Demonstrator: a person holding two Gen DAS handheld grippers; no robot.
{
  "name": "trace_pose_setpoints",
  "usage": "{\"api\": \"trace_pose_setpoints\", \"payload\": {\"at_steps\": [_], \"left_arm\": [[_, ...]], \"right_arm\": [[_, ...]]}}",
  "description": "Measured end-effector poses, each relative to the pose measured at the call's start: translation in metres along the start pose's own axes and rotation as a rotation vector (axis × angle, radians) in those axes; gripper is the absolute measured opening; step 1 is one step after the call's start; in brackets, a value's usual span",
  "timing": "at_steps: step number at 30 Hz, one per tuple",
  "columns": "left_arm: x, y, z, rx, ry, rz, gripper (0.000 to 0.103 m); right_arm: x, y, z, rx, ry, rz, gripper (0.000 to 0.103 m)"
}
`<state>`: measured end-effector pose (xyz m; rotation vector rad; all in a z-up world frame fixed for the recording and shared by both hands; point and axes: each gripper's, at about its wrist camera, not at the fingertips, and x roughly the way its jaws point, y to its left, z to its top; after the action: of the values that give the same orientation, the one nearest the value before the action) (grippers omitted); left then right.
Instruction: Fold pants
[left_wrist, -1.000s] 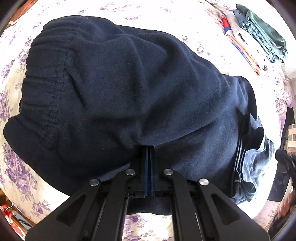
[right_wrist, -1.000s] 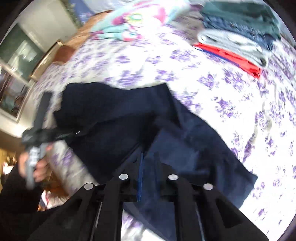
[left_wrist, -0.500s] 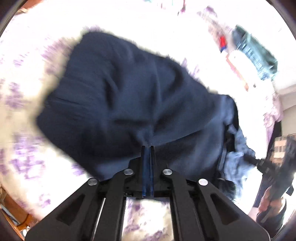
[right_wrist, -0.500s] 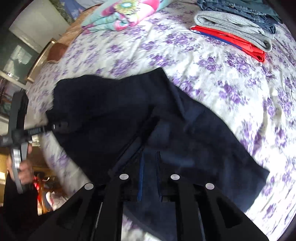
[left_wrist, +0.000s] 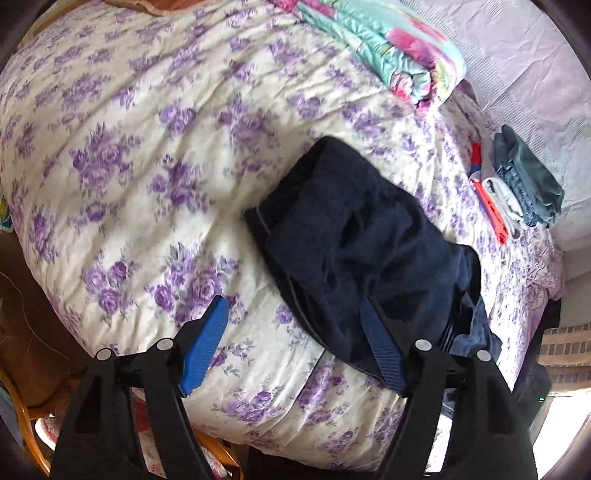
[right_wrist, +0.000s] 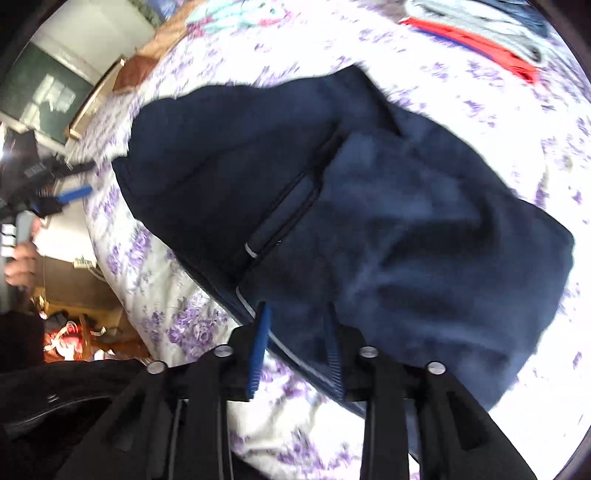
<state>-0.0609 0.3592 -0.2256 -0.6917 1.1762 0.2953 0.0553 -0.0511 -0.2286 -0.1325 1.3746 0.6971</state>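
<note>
Dark navy pants (left_wrist: 362, 251) lie bunched and folded over on the flowered bedspread (left_wrist: 147, 155); they also show in the right wrist view (right_wrist: 332, 206). My left gripper (left_wrist: 291, 325) is wide open and empty, its right finger over the pants' near edge. It shows far left in the right wrist view (right_wrist: 66, 195). My right gripper (right_wrist: 295, 317) is open by a small gap, its fingers on either side of the pants' near hem; the view is blurred.
A stack of folded clothes (left_wrist: 517, 188) lies at the bed's right side, red and grey items showing in the right wrist view (right_wrist: 480, 37). A rolled colourful blanket (left_wrist: 388, 51) lies at the far end. The bed's near edge drops to a wooden chair (left_wrist: 33, 443).
My left gripper has let go of the pants, opened wide and pulled back. My right gripper has opened from its grip on the hem. The pants now lie folded over on the bed.
</note>
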Motion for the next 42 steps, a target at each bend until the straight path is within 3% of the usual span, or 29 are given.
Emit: {"api": "trace_pose_setpoints", "payload": {"at_steps": [6, 8, 10, 13, 16, 18, 23, 28, 32, 37, 42], "left_arm": [[0.058, 0.005, -0.012, -0.076, 0.115, -0.074, 0.077], [0.069, -0.002, -0.011, -0.06, 0.104, -0.046, 0.083], [0.071, -0.013, 0.0, -0.036, 0.082, -0.069, 0.084], [0.08, -0.03, 0.024, -0.025, 0.088, -0.119, 0.071], [0.091, -0.041, 0.037, -0.016, 0.074, -0.05, 0.049], [0.087, -0.042, 0.035, -0.001, 0.047, -0.023, 0.021], [0.058, -0.028, 0.018, 0.0, -0.003, -0.092, 0.016], [0.023, -0.04, 0.006, 0.054, -0.072, -0.157, 0.015], [0.012, -0.066, 0.003, 0.139, -0.105, -0.095, 0.015], [0.013, -0.075, 0.005, 0.168, -0.1, -0.05, 0.015], [0.013, -0.076, 0.004, 0.181, -0.103, -0.039, 0.015]], "right_arm": [[-0.045, -0.025, -0.016, 0.075, -0.087, -0.044, 0.036], [-0.058, -0.034, -0.025, 0.106, -0.113, -0.054, 0.036], [-0.064, -0.043, -0.03, 0.135, -0.125, -0.062, 0.036], [-0.07, -0.047, -0.035, 0.157, -0.138, -0.066, 0.036], [-0.072, -0.047, -0.037, 0.162, -0.148, -0.065, 0.036], [-0.073, -0.045, -0.04, 0.16, -0.146, -0.058, 0.036], [-0.063, -0.043, -0.04, 0.17, -0.117, -0.036, 0.036], [-0.048, -0.022, -0.012, 0.09, -0.088, 0.012, 0.036], [-0.01, -0.002, 0.028, 0.057, -0.075, 0.114, 0.037], [0.029, 0.029, 0.081, -0.074, -0.085, 0.001, 0.037], [0.055, 0.027, 0.101, -0.05, -0.032, -0.017, 0.037]]}}
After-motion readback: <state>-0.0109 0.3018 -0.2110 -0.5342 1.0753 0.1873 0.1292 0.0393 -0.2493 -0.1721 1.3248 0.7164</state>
